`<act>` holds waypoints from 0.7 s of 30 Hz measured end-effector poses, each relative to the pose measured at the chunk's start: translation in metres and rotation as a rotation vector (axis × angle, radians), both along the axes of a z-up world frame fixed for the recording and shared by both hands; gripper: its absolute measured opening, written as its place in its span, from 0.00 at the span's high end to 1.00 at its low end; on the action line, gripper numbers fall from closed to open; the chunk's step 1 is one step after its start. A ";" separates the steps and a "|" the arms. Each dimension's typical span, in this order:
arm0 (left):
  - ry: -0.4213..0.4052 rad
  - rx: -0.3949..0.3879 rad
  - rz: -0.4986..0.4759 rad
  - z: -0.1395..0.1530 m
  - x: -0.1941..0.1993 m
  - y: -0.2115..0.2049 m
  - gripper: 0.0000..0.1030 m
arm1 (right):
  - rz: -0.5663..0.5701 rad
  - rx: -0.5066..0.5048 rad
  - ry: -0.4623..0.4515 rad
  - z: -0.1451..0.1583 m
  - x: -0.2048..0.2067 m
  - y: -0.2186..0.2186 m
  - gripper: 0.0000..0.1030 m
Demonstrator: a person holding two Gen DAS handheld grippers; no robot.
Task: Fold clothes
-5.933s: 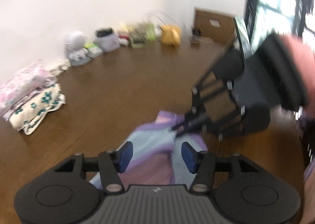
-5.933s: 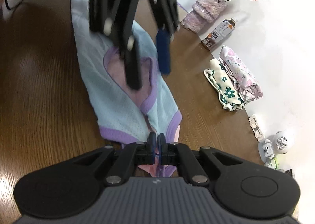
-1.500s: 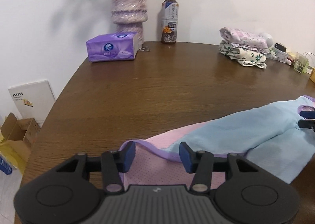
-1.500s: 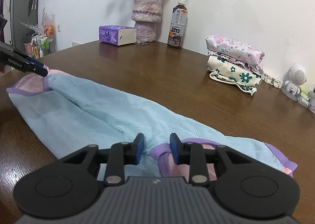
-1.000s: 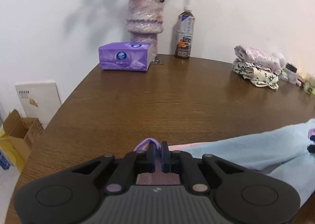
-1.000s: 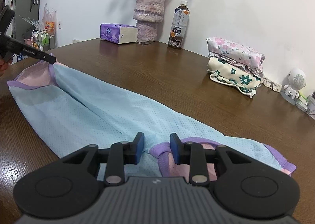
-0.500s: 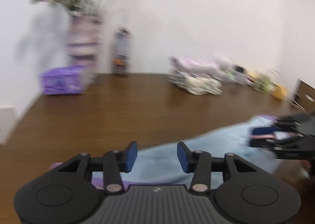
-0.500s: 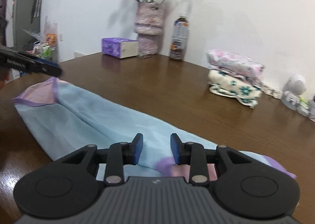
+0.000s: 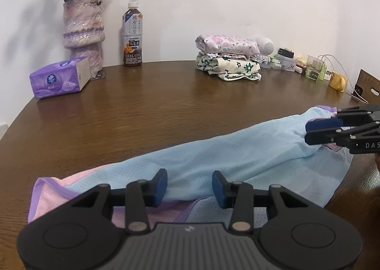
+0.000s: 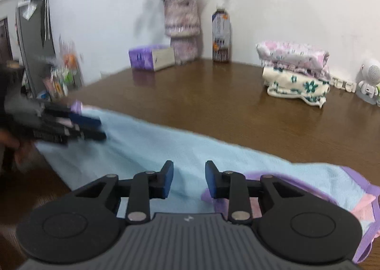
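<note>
A light blue mesh garment with pink panels and purple trim lies stretched in a long band across the brown table. In the left wrist view my left gripper is open just above the garment's near edge, to the right of its pink corner. My right gripper reaches in from the right over the far end, fingers apart. The right wrist view is blurred: the right gripper is open over the blue cloth beside a purple-edged opening. The left gripper hovers at the other end.
At the back of the table stand a vase of flowers, a tea bottle and a purple tissue pack. A stack of folded floral clothes lies back right, with small items and a white toy robot beyond.
A second ago my left gripper was shut on the garment's pink corner; it has let go, opened and shifted right along the cloth. The right gripper stayed open and moved slightly.
</note>
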State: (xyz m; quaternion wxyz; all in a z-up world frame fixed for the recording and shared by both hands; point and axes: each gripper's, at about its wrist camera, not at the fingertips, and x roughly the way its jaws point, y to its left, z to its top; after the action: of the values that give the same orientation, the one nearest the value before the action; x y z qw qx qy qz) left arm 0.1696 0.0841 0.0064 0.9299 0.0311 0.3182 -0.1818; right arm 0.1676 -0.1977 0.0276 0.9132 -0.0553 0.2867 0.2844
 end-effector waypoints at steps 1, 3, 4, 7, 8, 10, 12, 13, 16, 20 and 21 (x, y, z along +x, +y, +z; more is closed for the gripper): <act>0.000 -0.003 0.000 0.000 0.000 0.001 0.61 | -0.004 -0.008 -0.007 0.000 0.000 0.002 0.71; 0.001 -0.005 0.000 0.000 0.001 0.001 0.61 | -0.010 -0.036 0.015 -0.006 0.004 0.005 0.71; 0.001 -0.005 0.000 0.000 0.001 0.001 0.61 | -0.012 -0.047 0.023 -0.009 0.005 0.006 0.72; 0.010 -0.022 0.008 0.002 0.001 0.003 0.59 | -0.021 -0.052 0.013 -0.010 0.003 0.006 0.72; 0.016 -0.039 0.025 0.003 0.001 0.004 0.52 | -0.027 -0.046 0.001 -0.007 0.000 0.006 0.71; -0.012 -0.086 0.062 0.010 -0.005 0.007 0.39 | -0.048 -0.023 -0.025 0.000 -0.010 -0.001 0.61; -0.049 -0.133 0.094 0.018 -0.014 0.008 0.20 | -0.076 -0.003 -0.044 0.005 -0.021 -0.011 0.43; -0.073 -0.156 0.105 0.022 -0.019 0.008 0.13 | -0.089 0.007 -0.054 0.008 -0.027 -0.015 0.29; -0.141 -0.198 0.146 0.034 -0.038 0.000 0.00 | -0.131 0.037 -0.083 0.016 -0.043 -0.029 0.13; -0.153 -0.195 0.164 0.038 -0.061 -0.024 0.00 | -0.188 0.059 -0.105 0.019 -0.066 -0.048 0.00; -0.153 -0.201 0.153 0.038 -0.067 -0.030 0.00 | -0.198 0.068 -0.102 0.018 -0.071 -0.052 0.00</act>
State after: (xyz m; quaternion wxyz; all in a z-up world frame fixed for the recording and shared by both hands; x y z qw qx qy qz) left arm 0.1022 0.0541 0.0443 0.9610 -0.0726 0.2280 -0.1386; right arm 0.0962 -0.2498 0.0454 0.9515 -0.0103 0.2342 0.1991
